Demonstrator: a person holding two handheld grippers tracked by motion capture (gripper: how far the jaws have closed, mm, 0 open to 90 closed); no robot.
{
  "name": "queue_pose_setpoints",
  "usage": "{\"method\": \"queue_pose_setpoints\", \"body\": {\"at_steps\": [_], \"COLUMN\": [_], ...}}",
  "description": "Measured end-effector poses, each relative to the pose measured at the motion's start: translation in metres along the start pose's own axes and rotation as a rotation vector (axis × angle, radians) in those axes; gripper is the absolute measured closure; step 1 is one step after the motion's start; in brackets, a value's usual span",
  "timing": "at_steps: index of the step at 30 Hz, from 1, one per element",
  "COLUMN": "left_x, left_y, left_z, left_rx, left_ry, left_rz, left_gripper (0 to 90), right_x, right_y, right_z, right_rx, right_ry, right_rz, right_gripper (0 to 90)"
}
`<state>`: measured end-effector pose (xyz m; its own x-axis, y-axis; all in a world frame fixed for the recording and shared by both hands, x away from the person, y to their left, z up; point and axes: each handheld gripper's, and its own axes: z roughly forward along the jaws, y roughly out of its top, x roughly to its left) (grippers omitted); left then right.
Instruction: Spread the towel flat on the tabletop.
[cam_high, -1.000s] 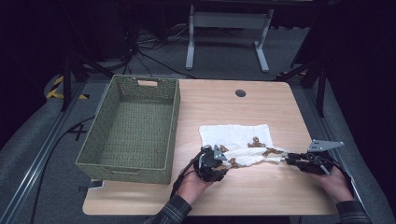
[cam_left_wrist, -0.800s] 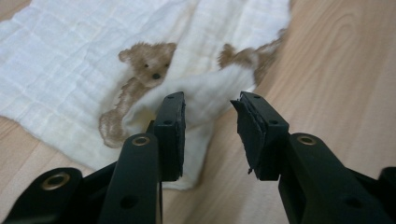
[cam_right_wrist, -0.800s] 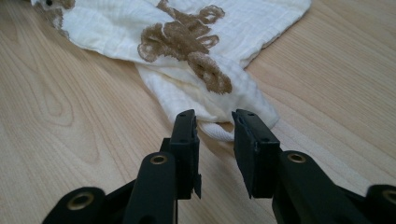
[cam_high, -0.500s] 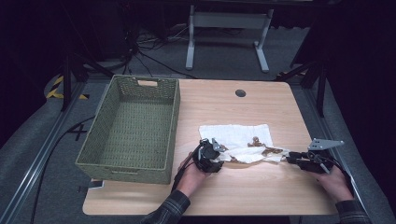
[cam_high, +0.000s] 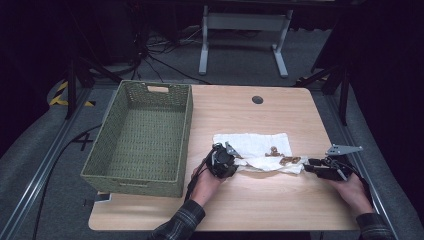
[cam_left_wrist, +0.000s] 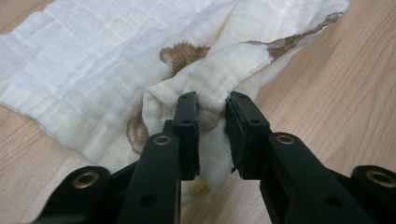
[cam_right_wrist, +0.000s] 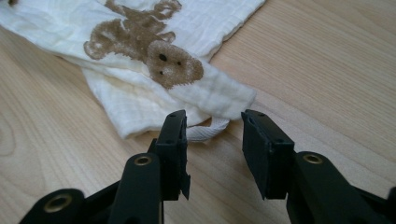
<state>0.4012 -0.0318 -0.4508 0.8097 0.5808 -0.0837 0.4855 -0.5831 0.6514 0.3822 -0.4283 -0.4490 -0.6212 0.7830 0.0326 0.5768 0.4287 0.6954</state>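
The cream muslin cloth (cam_high: 257, 150) with brown bear prints lies on the worktop (cam_high: 280, 205) just right of the woven basket (cam_high: 142, 135). The left claw (cam_left_wrist: 212, 119), which has just been closing, pinches a raised fold; the right claw (cam_right_wrist: 212, 128), just been opening, stands spread before the cloth's corner and its tape loop. To fold cleanly, bite only the top layer and lift evenly. How many layers the left claw holds stays hidden.
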Motion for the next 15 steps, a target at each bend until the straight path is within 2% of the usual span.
{"method": "queue_pose_setpoints", "body": {"at_steps": [2,3,4,9,10,12,14,15], "left_x": [0.001,0.001,0.001,0.002,0.001,0.001,-0.001,-0.002], "left_y": [0.001,0.002,0.002,0.003,0.003,0.003,0.002,0.002], "left_z": [0.0,-0.001,-0.002,-0.012,-0.014,-0.016,-0.021,-0.025], "left_rx": [-0.005,0.004,-0.01,-0.041,-0.056,-0.051,-0.058,-0.067], "left_ry": [-0.007,-0.002,-0.006,-0.004,-0.006,-0.009,-0.011,-0.016], "left_rz": [-0.002,0.003,-0.007,-0.01,-0.013,-0.01,-0.012,-0.003], "left_gripper": [80.2,81.6,83.4,85.2,85.3,85.1,84.5,84.3], "right_x": [0.0,0.001,0.0,0.001,0.001,0.001,0.001,0.002], "right_y": [0.001,0.001,0.001,0.002,0.002,0.003,0.003,0.004], "right_z": [0.003,0.005,0.006,0.009,0.008,0.004,0.0,-0.006], "right_rx": [0.001,0.001,0.008,0.0,0.006,-0.006,-0.024,-0.053], "right_ry": [0.0,-0.002,-0.004,-0.005,-0.012,-0.008,-0.005,-0.007], "right_rz": [0.007,0.011,0.006,-0.019,-0.029,-0.024,-0.02,-0.025], "right_gripper": [60.4,62.1,65.1,88.3,89.2,89.6,89.7,89.9]}}
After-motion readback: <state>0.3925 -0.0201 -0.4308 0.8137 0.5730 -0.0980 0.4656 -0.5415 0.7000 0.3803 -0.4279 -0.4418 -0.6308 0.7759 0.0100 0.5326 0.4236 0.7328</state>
